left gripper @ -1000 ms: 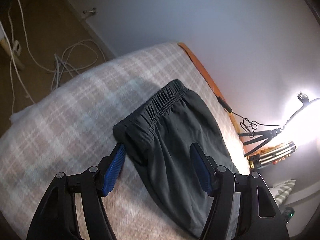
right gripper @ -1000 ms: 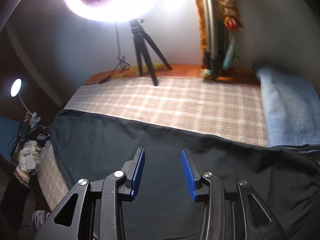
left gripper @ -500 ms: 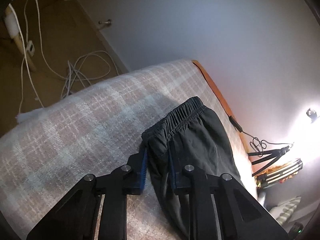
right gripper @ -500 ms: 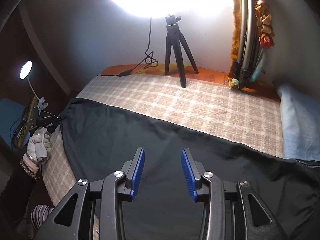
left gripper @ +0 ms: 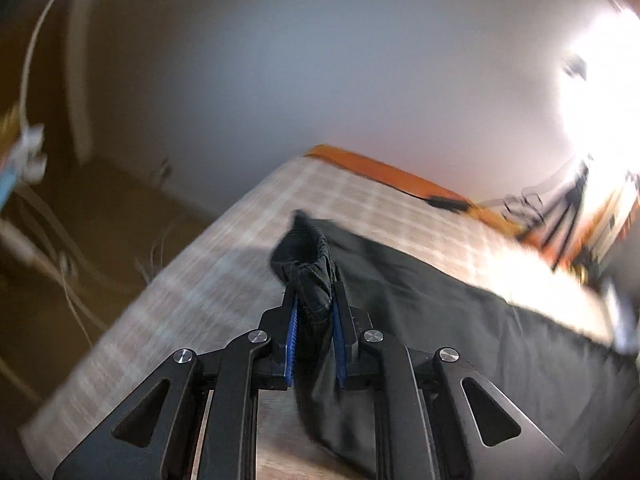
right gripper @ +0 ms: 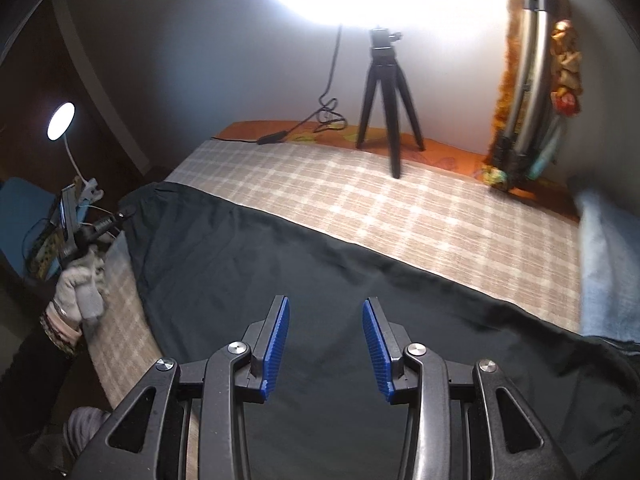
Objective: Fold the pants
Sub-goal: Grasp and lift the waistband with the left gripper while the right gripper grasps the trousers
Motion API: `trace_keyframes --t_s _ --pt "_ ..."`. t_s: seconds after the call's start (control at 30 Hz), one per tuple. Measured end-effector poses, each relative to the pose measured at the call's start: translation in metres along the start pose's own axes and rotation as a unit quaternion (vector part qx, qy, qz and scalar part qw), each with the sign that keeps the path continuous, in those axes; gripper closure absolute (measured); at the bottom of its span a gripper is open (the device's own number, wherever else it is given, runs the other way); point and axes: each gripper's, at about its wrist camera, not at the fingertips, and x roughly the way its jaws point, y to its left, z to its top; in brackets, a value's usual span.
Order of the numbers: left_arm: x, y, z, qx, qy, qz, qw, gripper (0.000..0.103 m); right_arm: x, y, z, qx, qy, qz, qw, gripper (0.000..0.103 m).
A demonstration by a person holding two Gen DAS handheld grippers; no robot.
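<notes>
Now, my grip: my left gripper (left gripper: 314, 312) is closing, its blue pads pinched on the bunched waistband (left gripper: 310, 264) of the pants (right gripper: 320, 280), raised a little off the bed.
Other tongs: my right gripper (right gripper: 324, 344) hangs over the middle of the pants with its jaws partly apart and nothing between them; the pads touch no cloth that I can see.
Pants: dark, spread long across the near side of the bed (right gripper: 360, 204), the waistband at the bed's left end and the rest running toward the blue pillow (right gripper: 608, 264) at its right end.
Done: only the first pinch, I judge; the cloth otherwise lies flat and I see no crosswise fold yet.
Left: carry the waistband over toward the far end, lay it down, smooth it, and likely fold again.
Surface: a soft checked cover in beige and white, with an orange sheet showing along the bed's far edge.
Room: a ring light on a black tripod (right gripper: 386, 100) stands at the bed's far edge against a pale wall; a small desk lamp (right gripper: 62, 122) glows beyond the bed's left end.
Left view: blurred.
</notes>
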Motion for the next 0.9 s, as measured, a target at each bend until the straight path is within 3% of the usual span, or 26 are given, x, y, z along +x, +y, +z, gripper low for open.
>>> trace_keyframes --t_s 0.17,0.27,0.33,0.4,0.5,0.57,0.67,0.77,0.9 --pt "-0.012 -0.057 -0.020 0.133 -0.010 -0.013 0.9910 0.090 0.028 0.018 0.018 -0.002 0.011 0.039 0.999 0.063" --pt "-0.015 -0.092 -0.043 0.224 -0.014 -0.012 0.9743 0.090 0.050 0.027 0.030 0.010 0.022 0.077 0.997 0.063" --pt "-0.019 -0.117 -0.063 0.301 -0.022 -0.007 0.9532 0.090 0.064 0.032 0.037 0.019 0.030 0.103 0.994 0.063" --pt "-0.024 -0.145 -0.091 0.393 -0.034 -0.003 0.9191 0.090 0.081 0.038 0.044 0.027 0.045 0.131 0.990 0.062" --pt "-0.028 -0.169 -0.123 0.481 -0.044 -0.007 0.8757 0.090 0.109 0.050 0.051 0.040 0.070 0.174 0.981 0.056" --pt "-0.030 -0.177 -0.138 0.513 -0.049 -0.011 0.8570 0.090 0.122 0.057 0.051 0.043 0.081 0.187 0.978 0.053" --pt "-0.033 -0.184 -0.147 0.535 -0.055 -0.014 0.8428 0.090 0.145 0.072 0.054 0.040 0.104 0.212 0.971 0.042" --pt "-0.036 -0.185 -0.147 0.536 -0.060 -0.018 0.8421 0.090 0.167 0.086 0.053 0.039 0.131 0.229 0.964 0.030" --pt "-0.040 -0.185 -0.151 0.544 -0.061 -0.021 0.8364 0.090 0.190 0.100 0.050 0.052 0.152 0.249 0.955 0.030"
